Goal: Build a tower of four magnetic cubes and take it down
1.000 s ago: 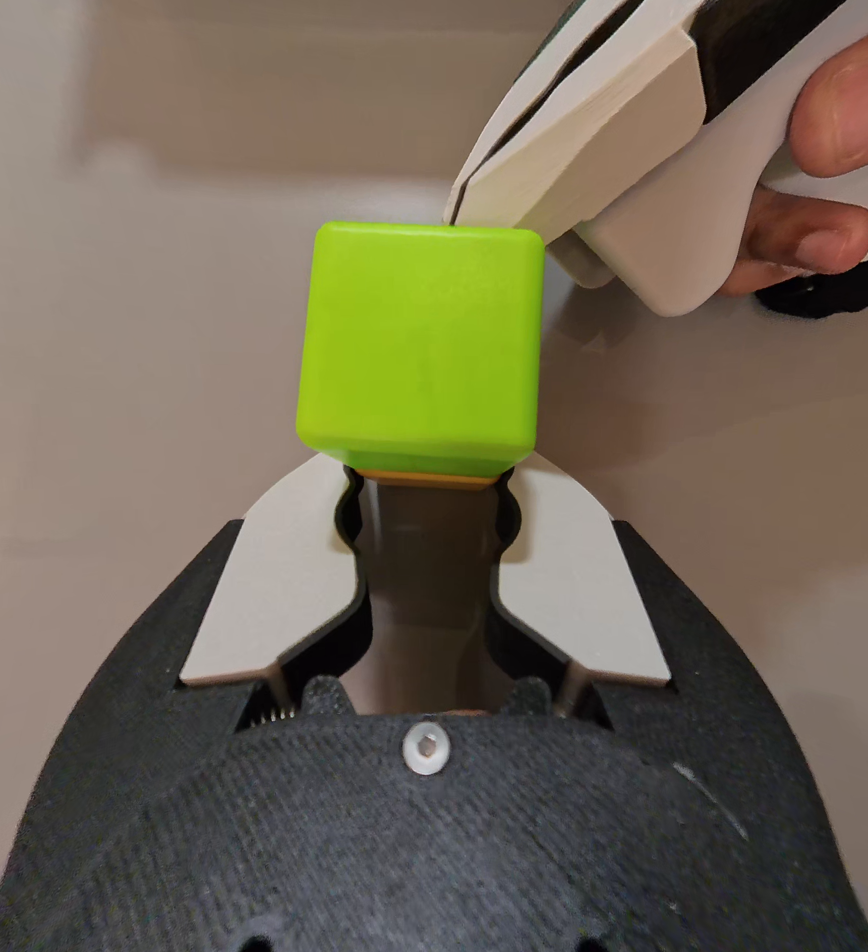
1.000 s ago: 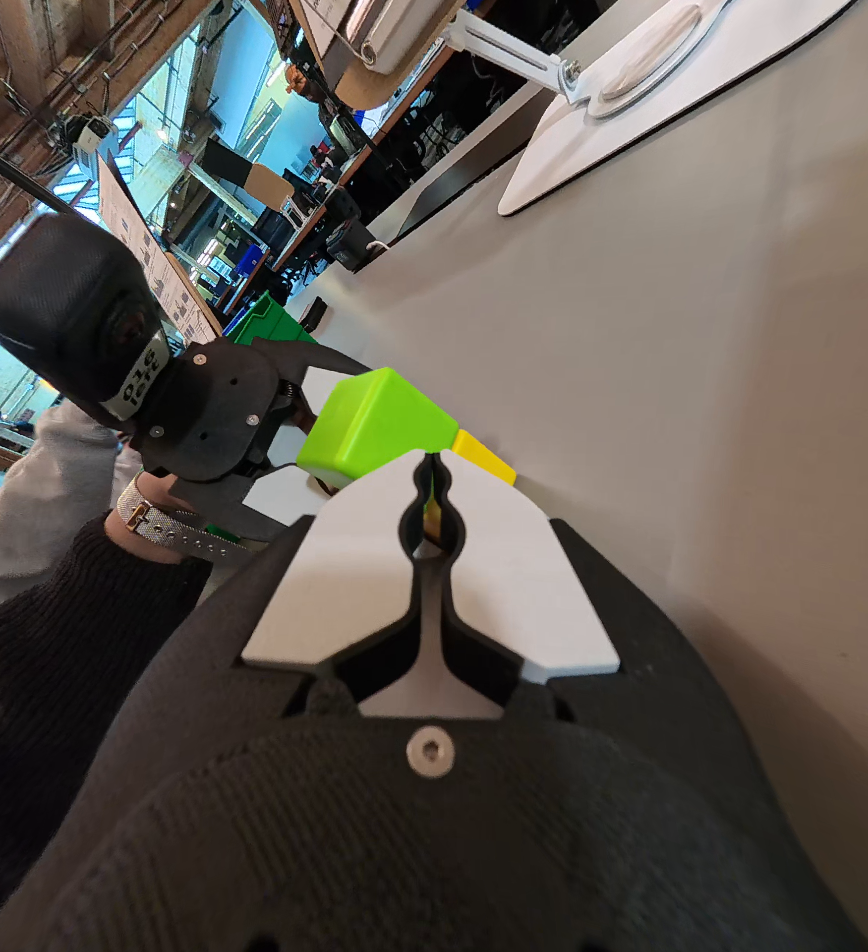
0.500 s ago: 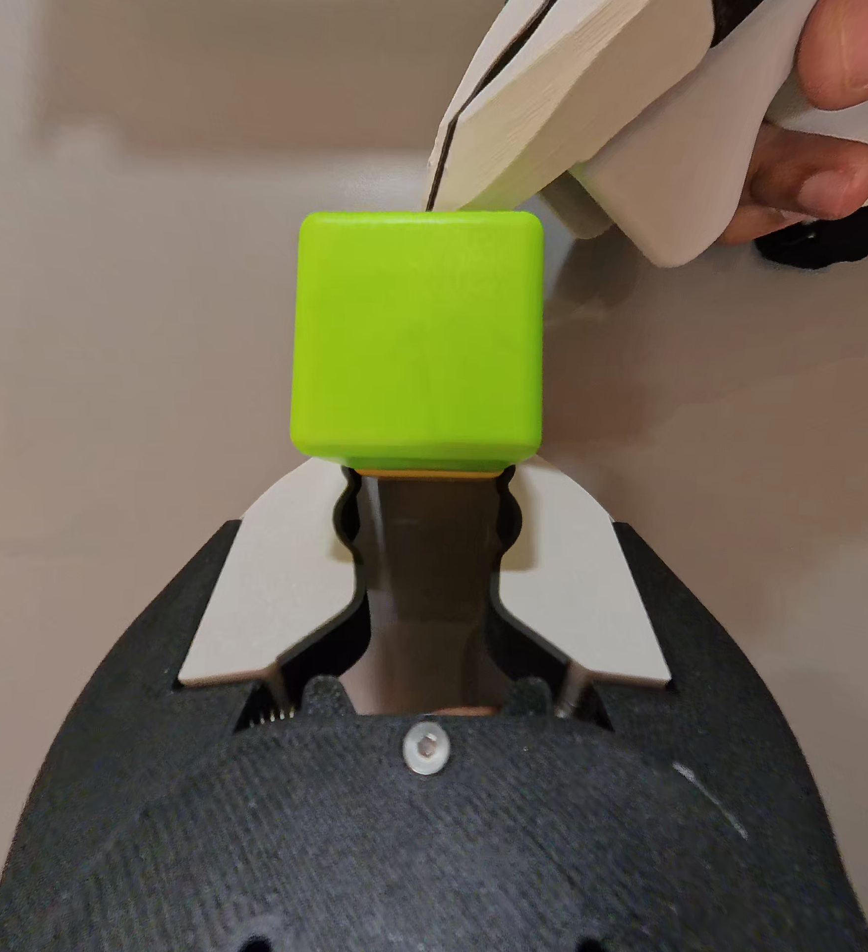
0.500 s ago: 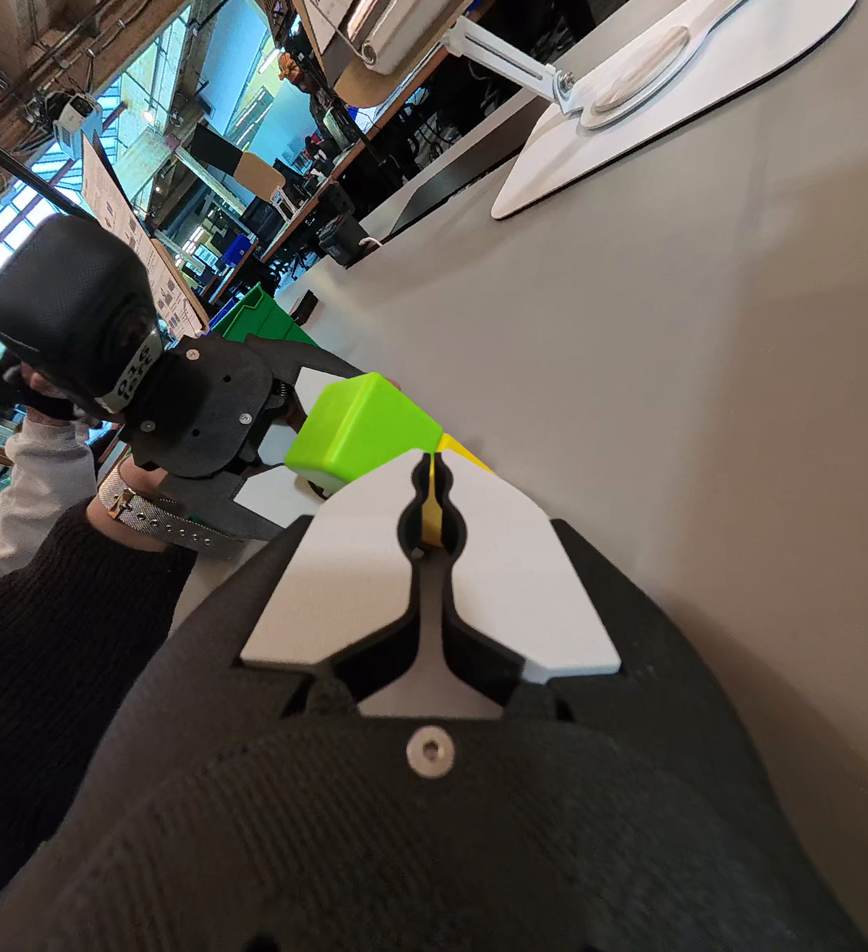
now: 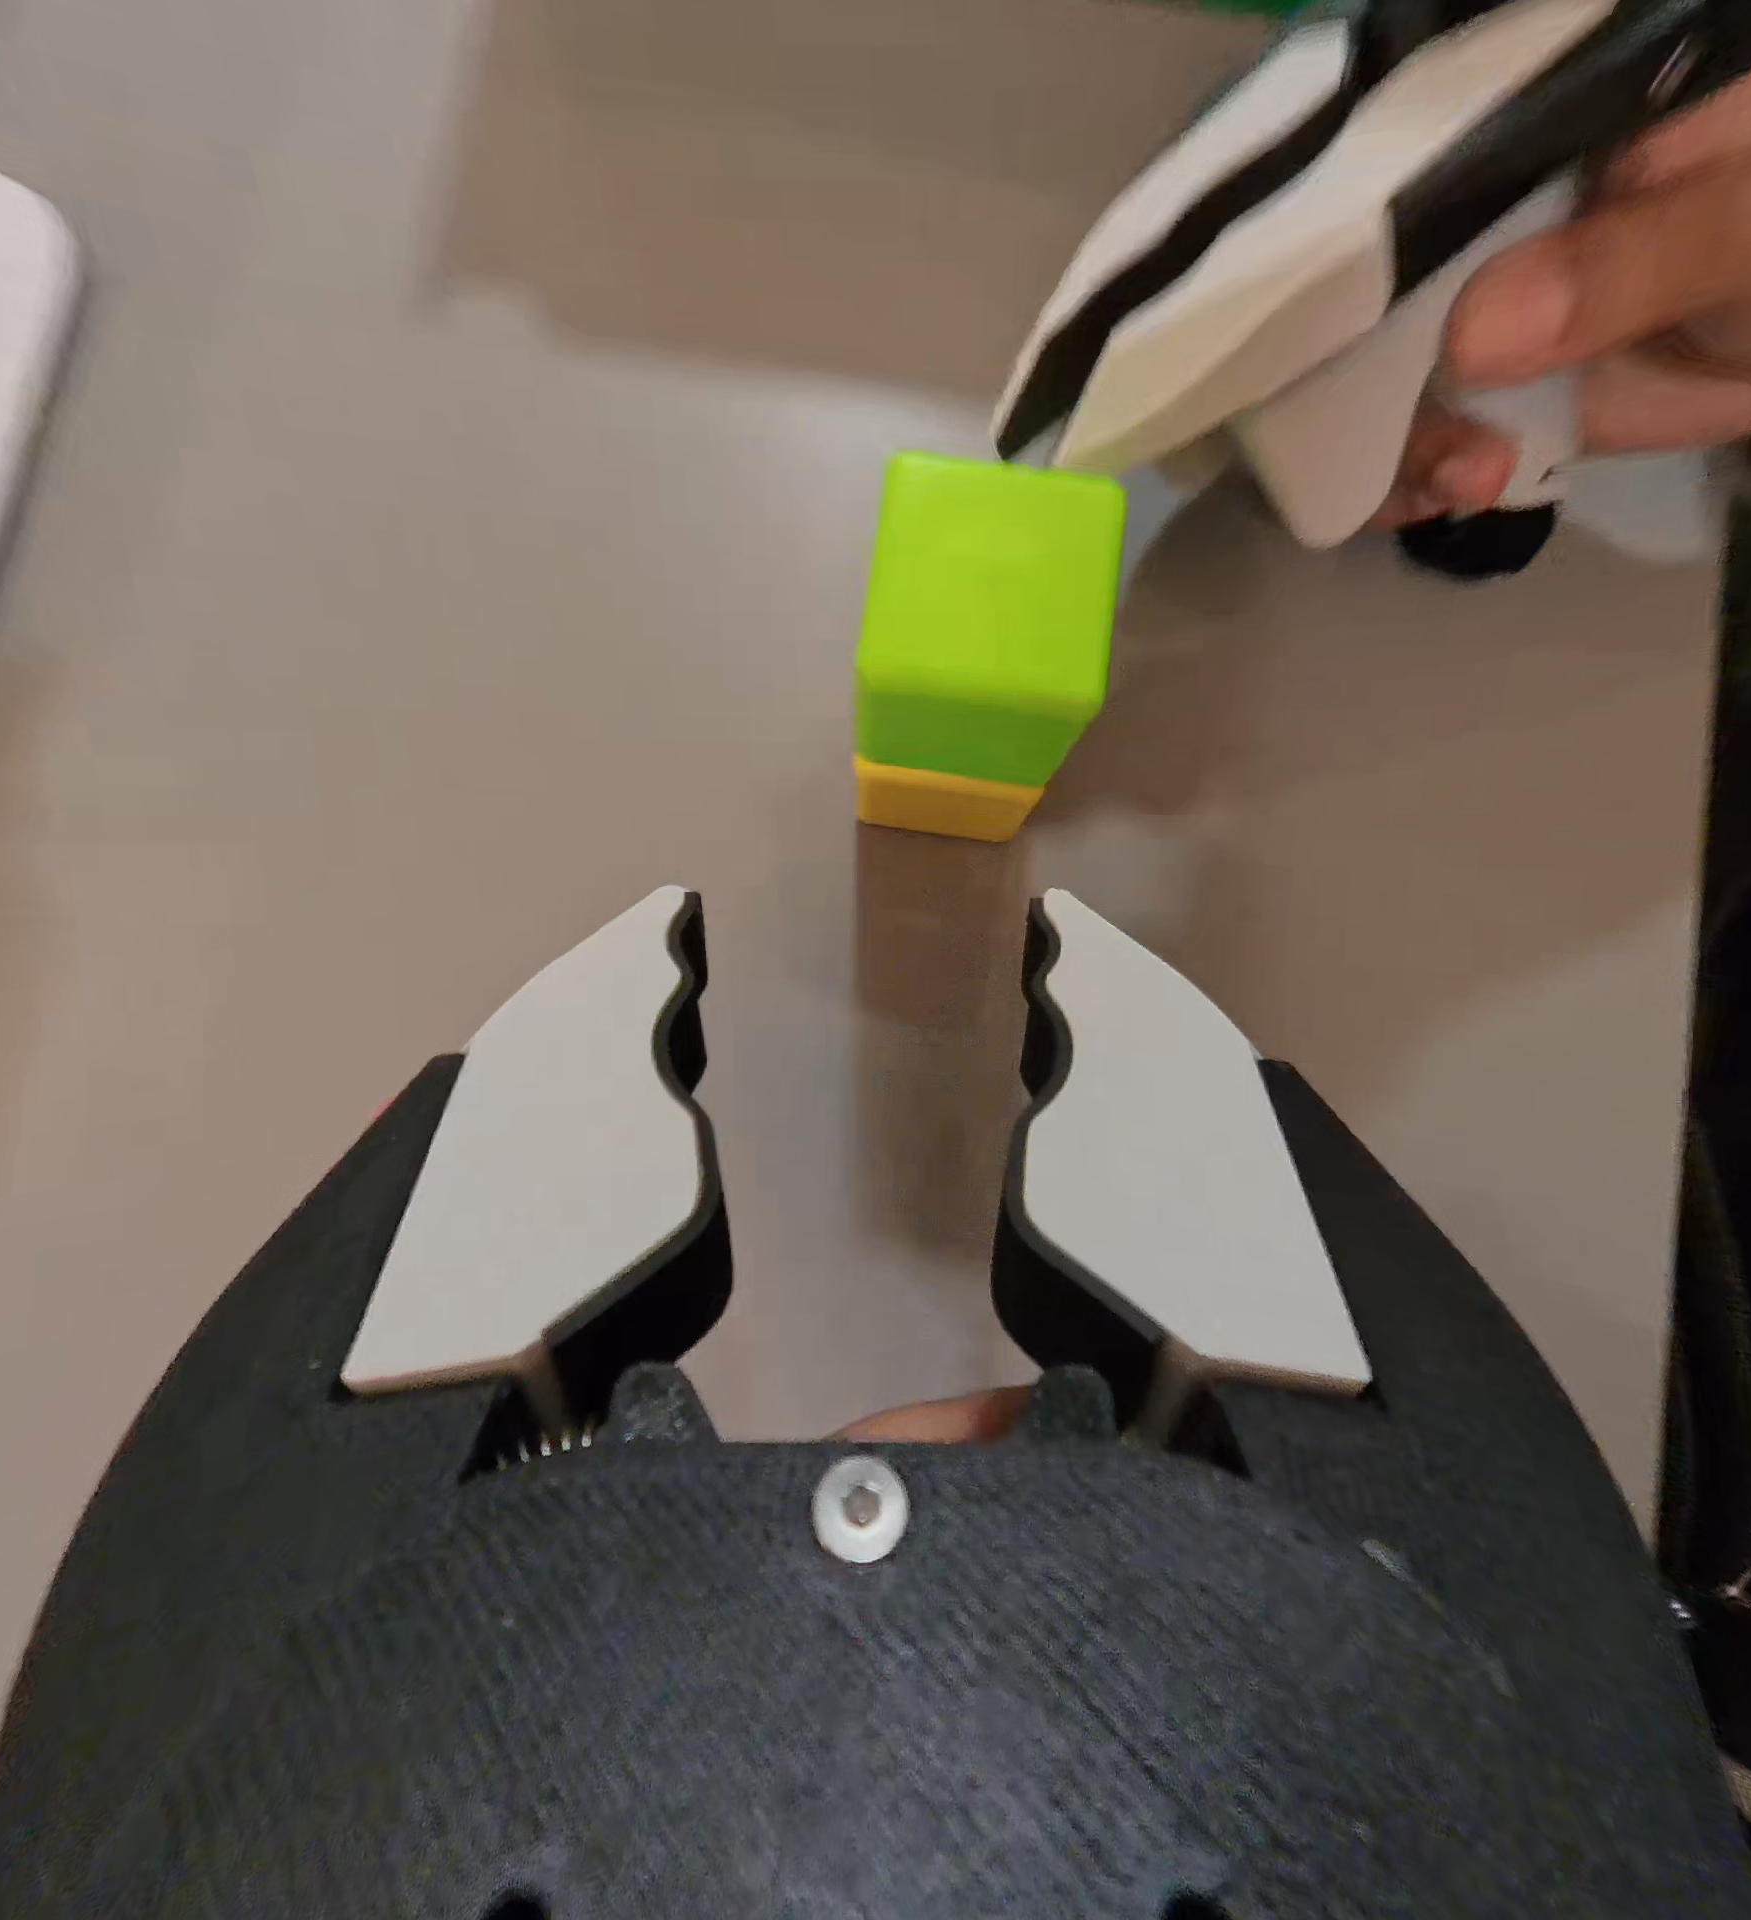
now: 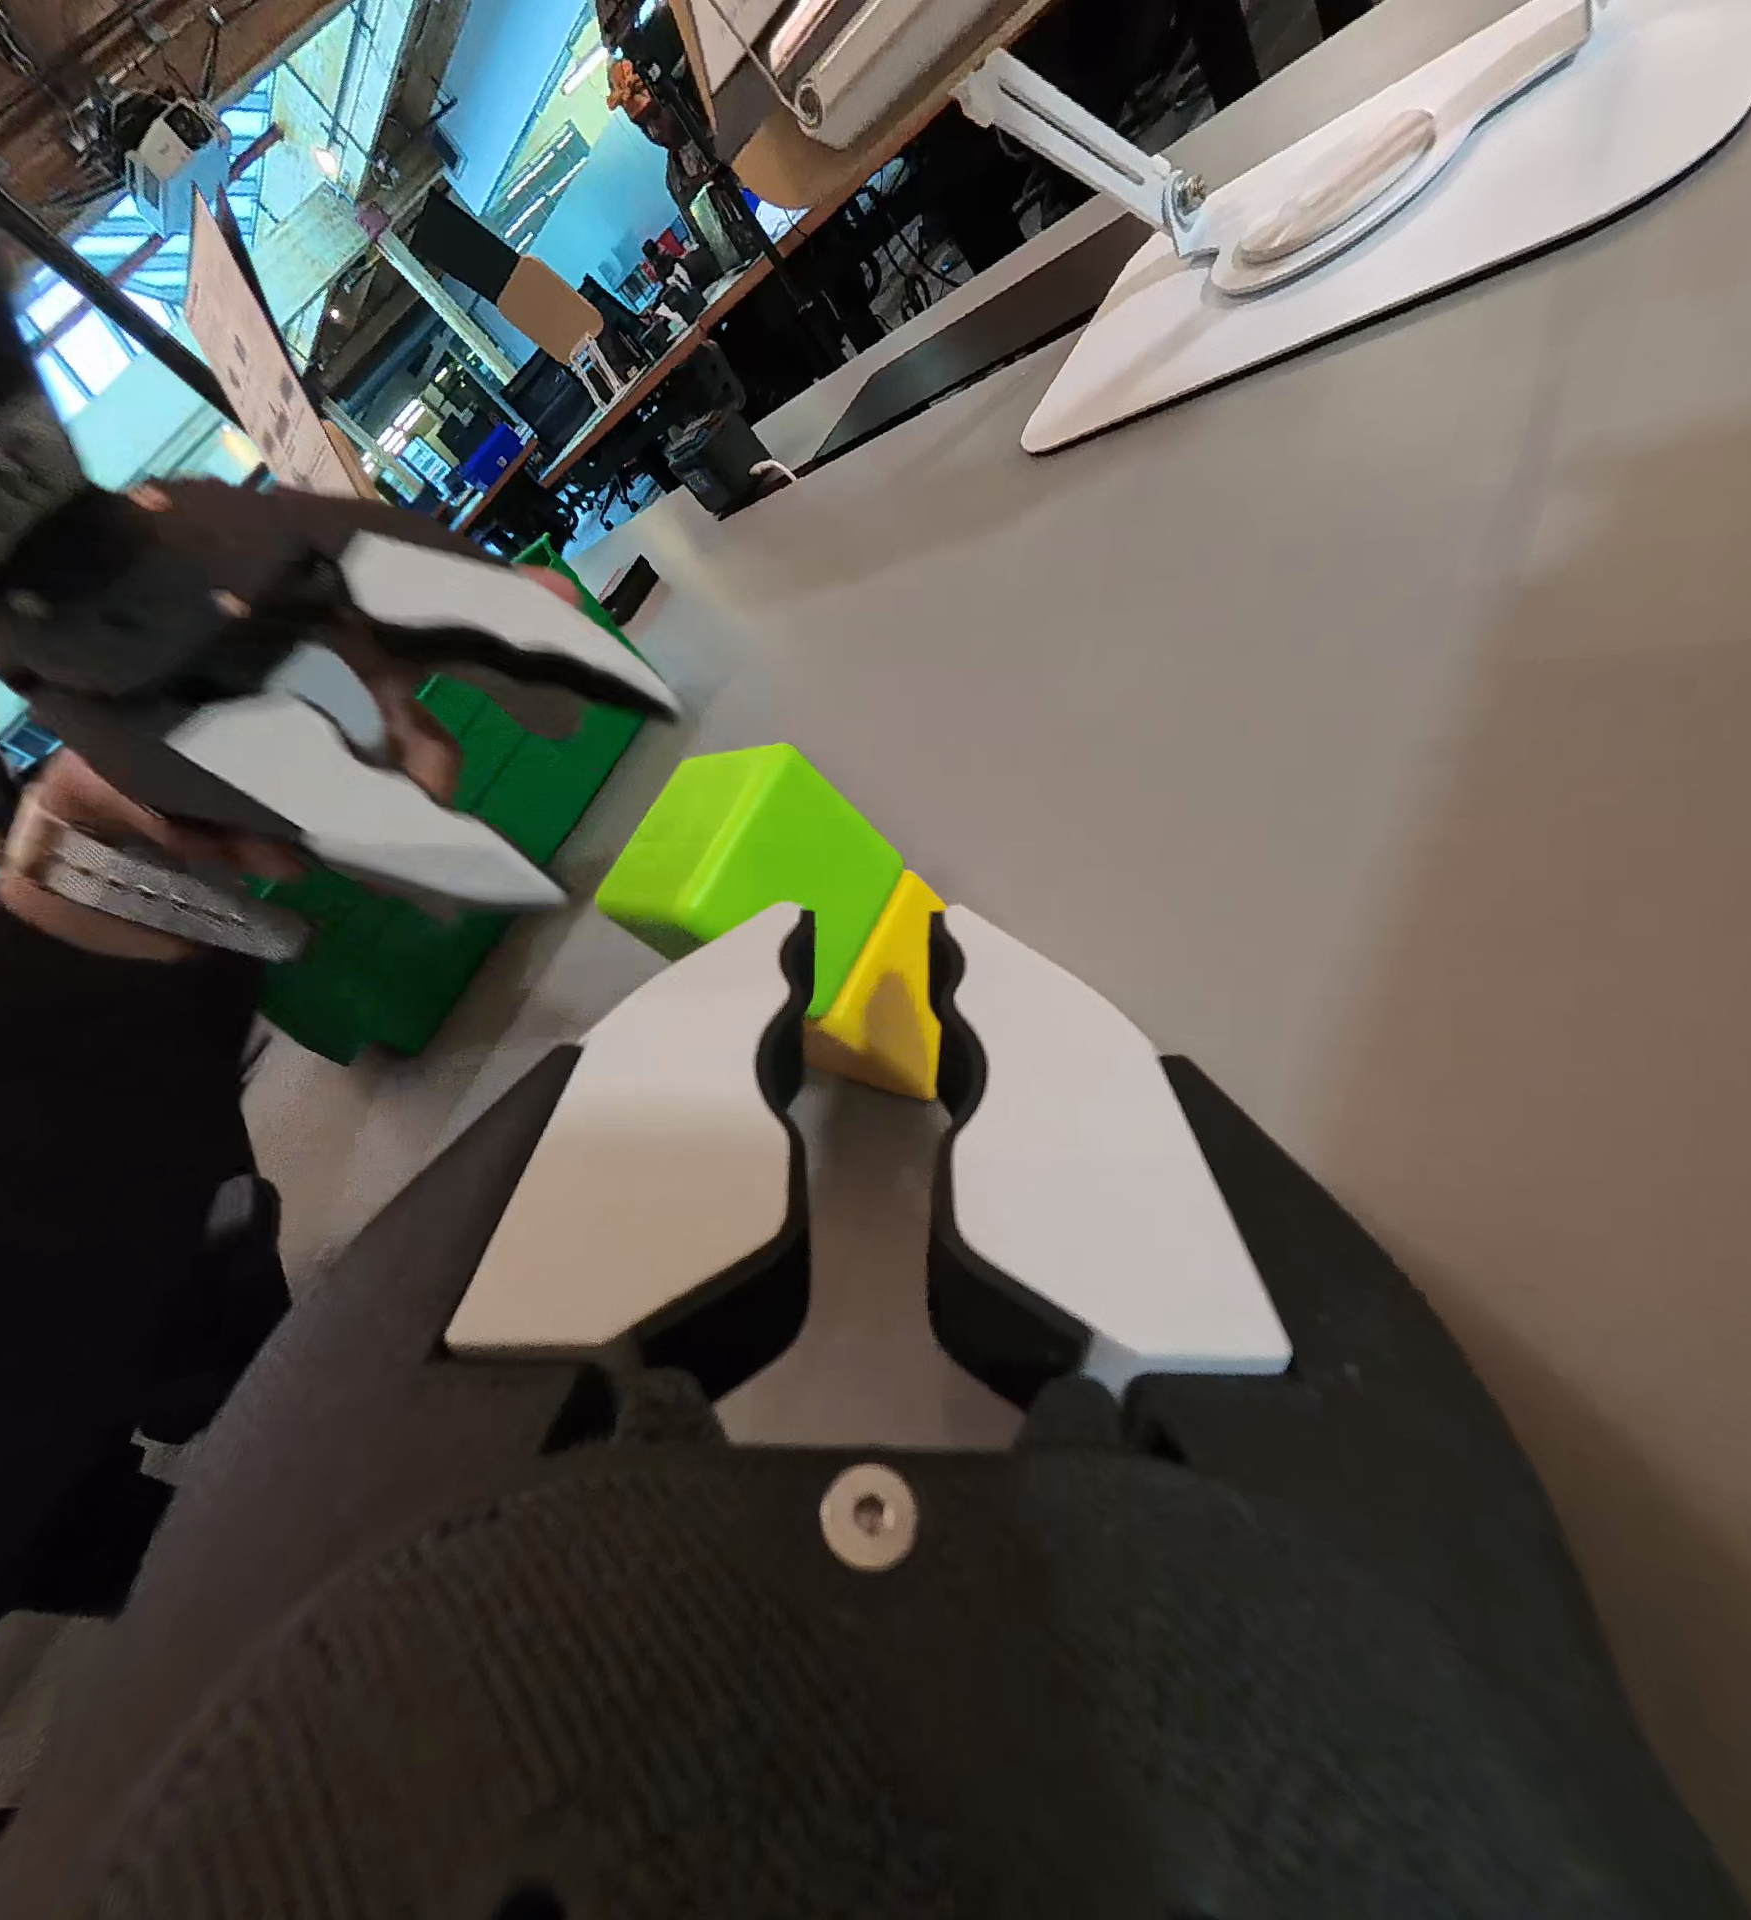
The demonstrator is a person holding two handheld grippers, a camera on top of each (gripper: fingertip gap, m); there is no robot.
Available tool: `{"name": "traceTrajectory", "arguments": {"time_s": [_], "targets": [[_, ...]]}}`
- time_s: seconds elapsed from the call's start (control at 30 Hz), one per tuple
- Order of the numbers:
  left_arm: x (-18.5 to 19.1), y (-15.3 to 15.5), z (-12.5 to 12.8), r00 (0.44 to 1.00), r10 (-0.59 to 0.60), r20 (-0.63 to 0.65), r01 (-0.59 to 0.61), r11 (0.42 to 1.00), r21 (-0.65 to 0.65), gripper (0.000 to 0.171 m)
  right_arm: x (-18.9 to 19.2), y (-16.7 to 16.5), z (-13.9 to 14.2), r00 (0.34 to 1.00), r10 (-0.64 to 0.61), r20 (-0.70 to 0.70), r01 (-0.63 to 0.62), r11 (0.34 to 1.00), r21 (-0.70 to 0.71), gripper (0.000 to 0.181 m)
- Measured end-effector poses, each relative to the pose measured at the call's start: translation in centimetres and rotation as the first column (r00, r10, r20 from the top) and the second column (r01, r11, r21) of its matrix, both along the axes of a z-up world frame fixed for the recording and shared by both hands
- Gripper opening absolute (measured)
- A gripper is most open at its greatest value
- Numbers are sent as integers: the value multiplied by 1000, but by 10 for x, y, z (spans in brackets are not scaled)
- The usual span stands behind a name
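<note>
Left gripper point(image 5: 860, 914) gapes empty; lime cube point(image 5: 990, 613) on yellow block point(image 5: 944, 808) at twelve o'clock; right gripper point(image 6: 871, 925), seemingly released, brackets the yellow

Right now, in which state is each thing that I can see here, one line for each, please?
left gripper: open, empty, short of the blocks.
right gripper: open, empty, tips at the yellow block.
lime green block: stacked on the yellow block, not gripped.
yellow block: resting on the table, under the green one.
dark green bin: standing on the table.
</note>
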State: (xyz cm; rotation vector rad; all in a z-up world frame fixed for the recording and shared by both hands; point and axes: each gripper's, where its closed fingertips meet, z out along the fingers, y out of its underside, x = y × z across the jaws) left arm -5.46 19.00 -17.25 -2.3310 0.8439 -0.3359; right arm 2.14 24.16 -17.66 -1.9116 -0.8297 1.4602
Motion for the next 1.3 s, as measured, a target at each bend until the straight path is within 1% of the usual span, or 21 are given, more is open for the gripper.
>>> {"name": "traceTrajectory", "arguments": {"time_s": [0.07, 0.13, 0.2, 0.27, 0.33, 0.4, 0.47, 0.5, 0.57, 0.63, 0.73, 0.8, 0.87, 0.93, 1.0, 1.07, 1.1, 1.17, 1.23, 1.27, 1.3], "targets": [[-20, -4, 43, 996, 67, 59, -72, 993, 94, 62, 1, 0, 0, 1000, 4, 8, -4, 1000, 15, 22], [-55, -9, 84, 976, 199, 87, -213, 958, 194, 62, 1, -1, -1, 1000, 7, 14, -7, 1000, 13, 22], [-101, -23, 118, 928, 361, 96, -373, 882, 288, 62, 1, -4, -2, 1000, 10, 9, -10, 1000, -5, 22], [-151, -45, 138, 845, 526, 99, -525, 779, 344, 62, 1, -5, -3, 1000, 11, 4, -11, 1000, -24, 22], [-206, -77, 135, 709, 703, 46, -673, 656, 343, 62, 1, -4, -3, 1000, 7, -1, -7, 999, -35, 22], [-254, -115, 108, 563, 822, -92, -778, 564, 277, 60, 2, -3, -3, 1000, 4, -5, -4, 999, -44, 22], [-281, -151, 68, 493, 829, -264, -822, 543, 171, 59, 2, -2, -4, 1000, 0, -9, -1, 999, -54, 22], [-287, -164, 50, 486, 811, -326, -829, 546, 122, 58, 2, -2, -4, 1000, -1, -11, 1, 998, -58, 22], [-290, -174, 20, 507, 793, -338, -835, 549, 34, 59, 2, -2, -4, 1000, -3, -13, 2, 998, -67, 23], [-287, -164, 8, 534, 812, -236, -836, 549, -4, 60, 2, -2, -5, 1000, 1, -15, -2, 997, -77, 23], [-275, -140, 14, 573, 820, 2, -820, 573, -23, 62, 0, -3, -5, 1000, 9, -16, -10, 996, -86, 23], [-273, -133, 21, 582, 810, 77, -812, 584, -13, 58, -1, -5, -6, 1000, 15, -16, -17, 996, -88, 23], [-276, -135, 21, 595, 803, 43, -804, 595, 26, 63, -1, -6, -6, 1000, 19, -16, -20, 996, -90, 22], [-281, -140, 19, 609, 793, -10, -791, 609, 55, 63, -1, -6, -6, 1000, 22, -17, -23, 995, -94, 22], [-280, -143, 16, 652, 755, -66, -749, 655, 97, 60, -1, -6, -6, 1000, 24, -20, -26, 995, -100, 22], [-267, -140, 17, 745, 660, -97, -643, 749, 160, 38, -2, -7, -6, 999, 27, -21, -29, 994, -106, 22], [-264, -137, 21, 764, 633, -123, -604, 770, 206, 30, -2, -7, -6, 999, 28, -22, -31, 994, -109, 22], [-263, -133, 31, 769, 620, -156, -573, 777, 261, 26, -3, -9, -6, 999, 35, -23, -37, 993, -112, 22], [-258, -132, 35, 782, 607, -145, -569, 789, 233, 32, -4, -10, -7, 999, 40, -21, -42, 993, -111, 21], [-260, -134, 34, 774, 615, -150, -582, 784, 214, 34, -4, -10, -7, 999, 43, -20, -44, 993, -111, 21], [-263, -137, 31, 760, 629, -163, -599, 776, 199, 42, -5, -10, -7, 999, 44, -19, -46, 993, -111, 21]]}}
